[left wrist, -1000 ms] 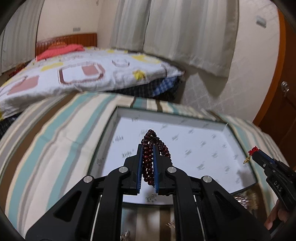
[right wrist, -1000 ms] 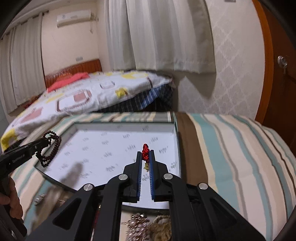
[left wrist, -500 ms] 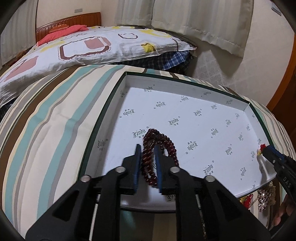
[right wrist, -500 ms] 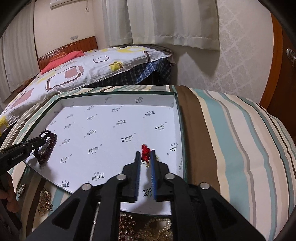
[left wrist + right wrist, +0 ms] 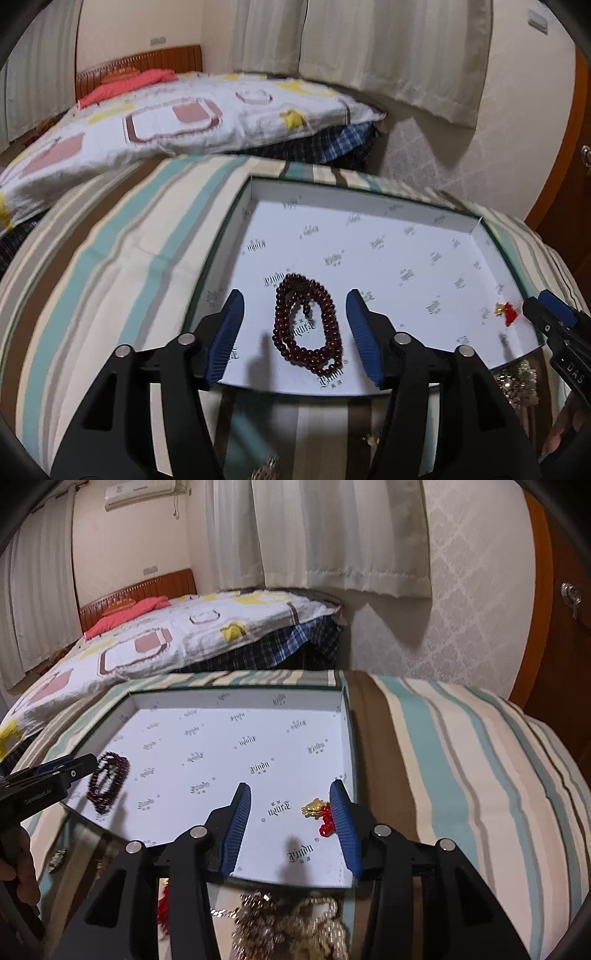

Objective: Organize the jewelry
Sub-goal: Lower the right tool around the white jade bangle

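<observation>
The left gripper [image 5: 293,332] has just been opening; its fingers [image 5: 227,332] stand spread, clear of the dark red bead bracelet [image 5: 306,328], which lies coiled between them on the floor of the white box lid [image 5: 406,210], near its front left corner. The right gripper [image 5: 290,823] has likewise been opening; the gold charm with red cord [image 5: 319,812] lies near the lid's front right corner, against the right finger. Loose jewelry [image 5: 288,923] lies heaped on the striped bedcover [image 5: 461,757] before the lid.

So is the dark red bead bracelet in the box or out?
In: the dark red bead bracelet lies on the white box's floor.
</observation>
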The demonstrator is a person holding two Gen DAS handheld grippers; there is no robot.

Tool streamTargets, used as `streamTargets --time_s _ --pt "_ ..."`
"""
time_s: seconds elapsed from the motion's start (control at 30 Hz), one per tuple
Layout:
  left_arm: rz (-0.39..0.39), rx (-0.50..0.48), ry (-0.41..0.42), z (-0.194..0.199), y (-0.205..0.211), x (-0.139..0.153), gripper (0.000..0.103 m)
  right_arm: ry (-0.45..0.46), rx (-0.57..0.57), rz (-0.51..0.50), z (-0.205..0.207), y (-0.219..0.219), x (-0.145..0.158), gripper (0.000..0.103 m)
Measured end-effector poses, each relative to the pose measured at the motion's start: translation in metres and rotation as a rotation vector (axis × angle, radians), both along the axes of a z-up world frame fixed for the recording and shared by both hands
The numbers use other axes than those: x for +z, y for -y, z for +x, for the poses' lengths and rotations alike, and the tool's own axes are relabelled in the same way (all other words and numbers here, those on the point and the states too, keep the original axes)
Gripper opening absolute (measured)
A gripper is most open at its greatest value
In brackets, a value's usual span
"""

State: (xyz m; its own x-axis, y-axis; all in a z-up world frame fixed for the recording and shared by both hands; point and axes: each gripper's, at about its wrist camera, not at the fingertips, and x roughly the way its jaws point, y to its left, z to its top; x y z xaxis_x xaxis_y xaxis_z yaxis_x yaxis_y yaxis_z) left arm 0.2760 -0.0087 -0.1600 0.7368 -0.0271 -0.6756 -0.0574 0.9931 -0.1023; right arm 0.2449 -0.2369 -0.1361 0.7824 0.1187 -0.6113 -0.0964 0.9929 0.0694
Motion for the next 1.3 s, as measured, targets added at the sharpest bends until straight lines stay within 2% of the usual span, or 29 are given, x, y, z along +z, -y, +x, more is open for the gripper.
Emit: streamTargets --time_s 0.13,0.2,0.3,0.4,0.7,0.83,0.93,1.3 --pt "0.002 0.006 0.069 -0.025 0.003 0.016 0.061 0.044 -0.010 -0.004 -0.029 -0.001 0.013 0.049" --pt "0.002 0.007 0.102 -0.044 0.006 0.023 0.065 0.064 -0.014 -0.013 -0.045 -0.003 0.015 0.054" --pt "0.013 0.009 0.128 -0.068 0.008 0.026 0.066 0.095 -0.015 -0.035 -0.072 -0.007 0.015 0.058" --pt "0.017 0.009 0.142 -0.094 0.008 0.026 0.067 0.119 -0.007 -0.064 -0.100 -0.010 0.011 0.060" --pt "0.006 0.038 0.123 -0.152 0.001 0.008 0.068 0.121 -0.007 -0.039 -0.149 -0.016 -0.007 0.067" --pt "0.000 0.033 0.105 -0.171 0.004 -0.003 0.069 0.095 -0.001 -0.031 -0.157 -0.020 -0.017 0.070" --pt "0.006 0.024 0.098 -0.180 0.008 -0.009 0.074 0.063 0.011 -0.028 -0.158 -0.024 -0.026 0.071" --pt "0.002 0.003 0.073 -0.184 0.015 -0.019 0.075 -0.020 0.014 -0.054 -0.152 -0.032 -0.044 0.074"
